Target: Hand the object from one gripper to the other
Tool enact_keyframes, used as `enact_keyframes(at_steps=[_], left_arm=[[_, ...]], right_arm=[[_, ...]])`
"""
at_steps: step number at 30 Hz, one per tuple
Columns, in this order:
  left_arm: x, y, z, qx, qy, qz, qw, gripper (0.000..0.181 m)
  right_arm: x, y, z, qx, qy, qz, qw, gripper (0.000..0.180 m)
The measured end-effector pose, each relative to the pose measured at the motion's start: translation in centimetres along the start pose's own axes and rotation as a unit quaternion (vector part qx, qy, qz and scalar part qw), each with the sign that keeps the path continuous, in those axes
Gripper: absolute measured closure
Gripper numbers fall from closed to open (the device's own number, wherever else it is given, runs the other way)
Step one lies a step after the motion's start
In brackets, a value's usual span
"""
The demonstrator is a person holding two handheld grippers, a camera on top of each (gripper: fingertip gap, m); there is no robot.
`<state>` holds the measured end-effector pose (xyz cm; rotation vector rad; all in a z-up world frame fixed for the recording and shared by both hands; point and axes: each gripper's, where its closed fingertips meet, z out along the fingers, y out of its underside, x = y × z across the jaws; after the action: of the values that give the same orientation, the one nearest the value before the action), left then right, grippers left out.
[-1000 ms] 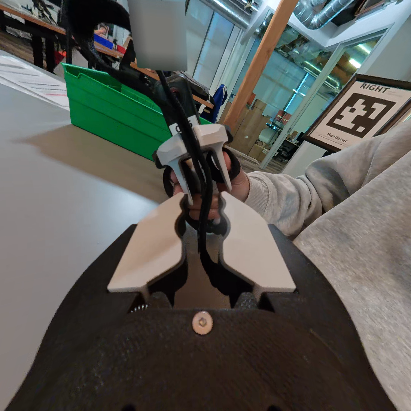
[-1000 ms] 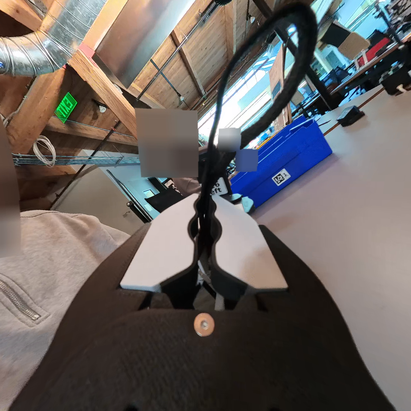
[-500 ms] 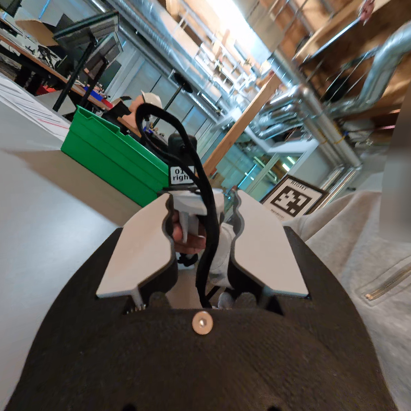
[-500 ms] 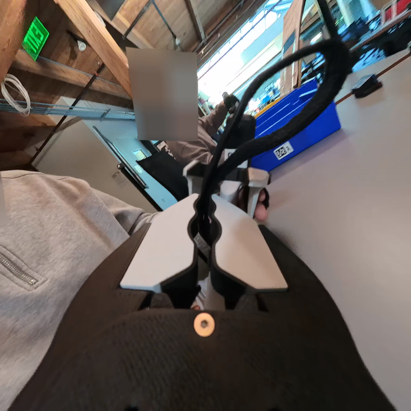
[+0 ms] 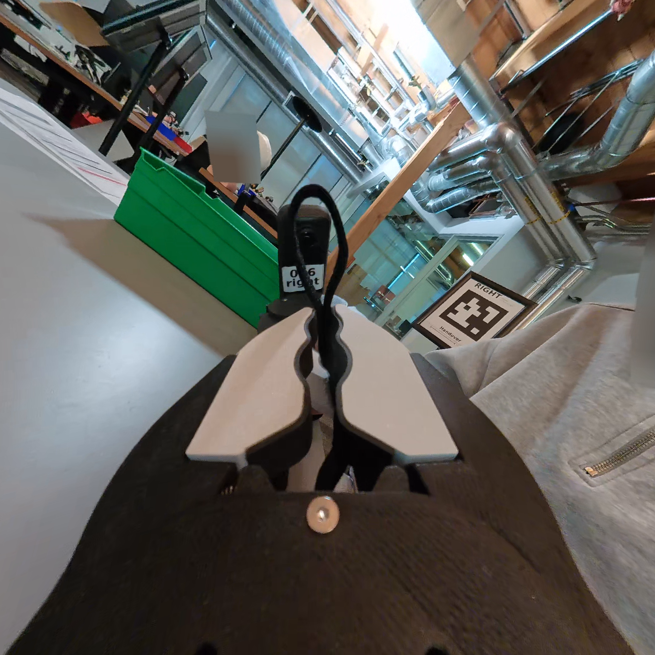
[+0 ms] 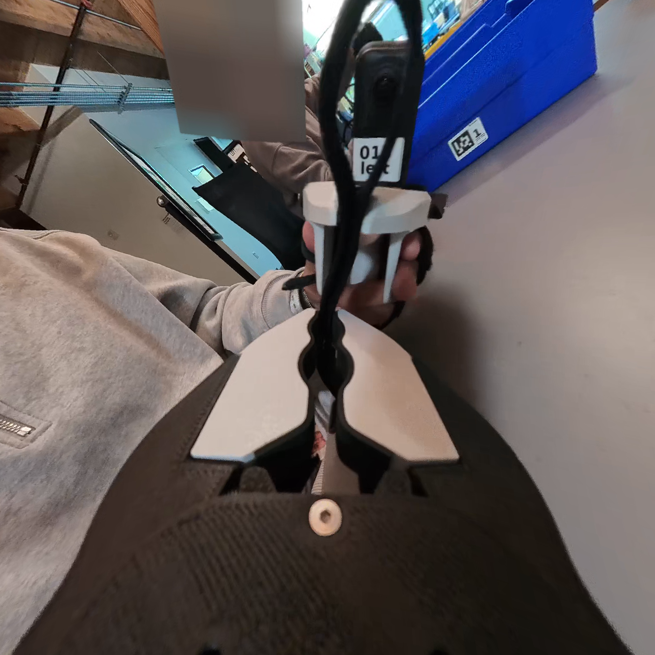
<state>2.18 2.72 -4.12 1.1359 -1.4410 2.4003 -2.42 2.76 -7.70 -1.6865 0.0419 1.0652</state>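
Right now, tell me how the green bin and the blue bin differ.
The green bin shows in the left wrist view, the blue bin in the right. The blue bin's side carries a square code sticker; the green bin's visible side is bare. Both are plastic and stand on the grey table.

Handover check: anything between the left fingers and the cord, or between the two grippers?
Nothing visible. The black cord sits directly between the fingers of the left gripper, which are closed on it. The right gripper is also shut on the cord. Its loop hangs in free air above the table.
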Motion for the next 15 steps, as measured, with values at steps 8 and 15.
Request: enact_keyframes(at_steps=[8, 15], left_arm=[[0.5, -2.4, -1.4, 0.077, 0.020, -0.004, 0.997, 0.175], [0.8, -4.8, -3.5, 0.162, 0.061, -0.043, 0.984, 0.175]], right_arm=[[1.0, -2.1, -1.2, 0.073, 0.030, -0.001, 0.997, 0.141], [2.3, -2.9, -2.5, 0.098, 0.076, -0.025, 0.992, 0.135]])
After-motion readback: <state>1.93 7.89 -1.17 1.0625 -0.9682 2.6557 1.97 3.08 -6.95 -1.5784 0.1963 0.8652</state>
